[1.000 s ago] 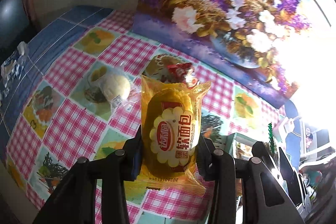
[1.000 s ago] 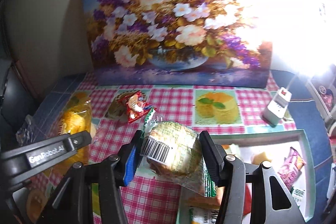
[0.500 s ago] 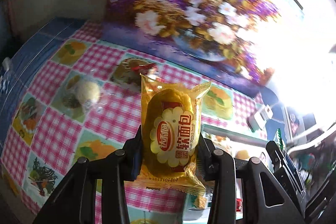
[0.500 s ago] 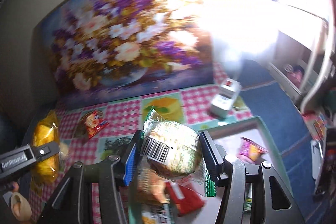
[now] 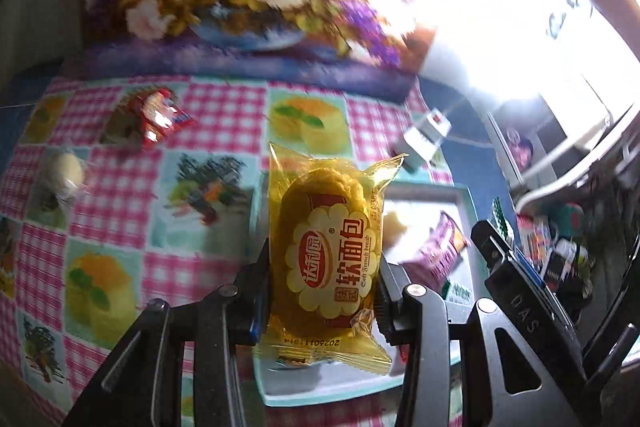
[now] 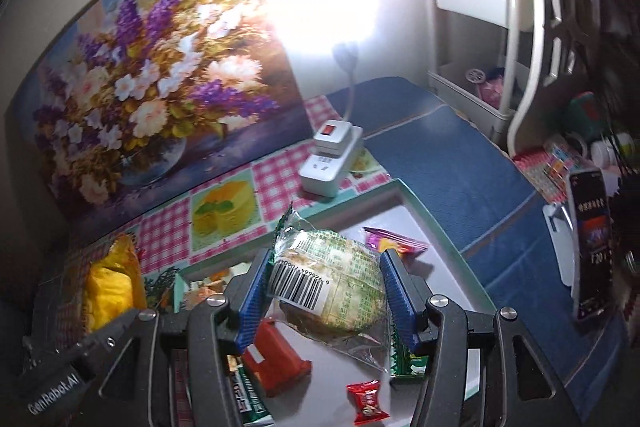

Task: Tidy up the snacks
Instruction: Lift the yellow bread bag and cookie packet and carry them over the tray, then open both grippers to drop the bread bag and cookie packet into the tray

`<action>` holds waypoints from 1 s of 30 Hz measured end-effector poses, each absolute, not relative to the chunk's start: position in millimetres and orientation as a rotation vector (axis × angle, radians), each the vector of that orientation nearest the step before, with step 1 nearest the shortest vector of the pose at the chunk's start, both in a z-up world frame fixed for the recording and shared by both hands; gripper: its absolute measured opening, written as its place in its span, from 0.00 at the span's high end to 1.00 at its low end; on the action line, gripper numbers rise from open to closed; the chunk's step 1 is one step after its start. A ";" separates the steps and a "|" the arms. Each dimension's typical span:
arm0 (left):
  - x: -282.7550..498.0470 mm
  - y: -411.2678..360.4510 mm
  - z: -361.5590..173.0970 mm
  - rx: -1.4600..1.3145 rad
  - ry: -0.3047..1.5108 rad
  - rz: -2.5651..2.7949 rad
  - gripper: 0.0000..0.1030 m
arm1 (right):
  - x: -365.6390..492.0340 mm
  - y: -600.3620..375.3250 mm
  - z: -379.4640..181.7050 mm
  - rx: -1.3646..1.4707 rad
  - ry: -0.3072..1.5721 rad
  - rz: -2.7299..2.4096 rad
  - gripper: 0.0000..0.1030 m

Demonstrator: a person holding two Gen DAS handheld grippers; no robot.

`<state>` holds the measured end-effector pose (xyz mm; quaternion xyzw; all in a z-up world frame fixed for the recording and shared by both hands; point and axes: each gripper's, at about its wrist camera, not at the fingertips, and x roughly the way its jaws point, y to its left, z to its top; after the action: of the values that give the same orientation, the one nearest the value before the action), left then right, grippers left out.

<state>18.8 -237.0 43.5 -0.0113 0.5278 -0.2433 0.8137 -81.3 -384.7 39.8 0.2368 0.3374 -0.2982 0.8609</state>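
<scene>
We've got the left claw (image 5: 322,291) clamped on the yellow bread packet (image 5: 326,259) and the right claw (image 6: 326,293) gripping the green-wrapped cake (image 6: 332,287), both poised above the tray (image 6: 436,223) below us, so next we lower and let go.

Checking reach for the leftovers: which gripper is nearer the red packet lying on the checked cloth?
Left. The left gripper, holding the yellow bread, is beside the red packet; the right gripper hangs over the tray.
</scene>
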 end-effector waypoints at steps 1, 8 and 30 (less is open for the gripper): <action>17.2 -239.7 41.1 -0.020 1.134 -0.528 0.58 | -82.8 -386.9 36.8 0.502 0.718 -0.637 0.44; 11.4 -255.8 22.3 0.014 1.194 -0.546 0.58 | -86.8 -399.5 10.6 0.561 0.785 -0.686 0.44; 2.4 -273.0 2.2 0.099 1.256 -0.545 0.55 | -91.2 -405.4 -16.4 0.671 0.857 -0.690 0.41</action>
<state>2.4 -273.0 2.2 0.0459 0.5799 -0.2518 0.7735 -91.2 -405.4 -16.4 0.3128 0.3997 -0.3217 0.7993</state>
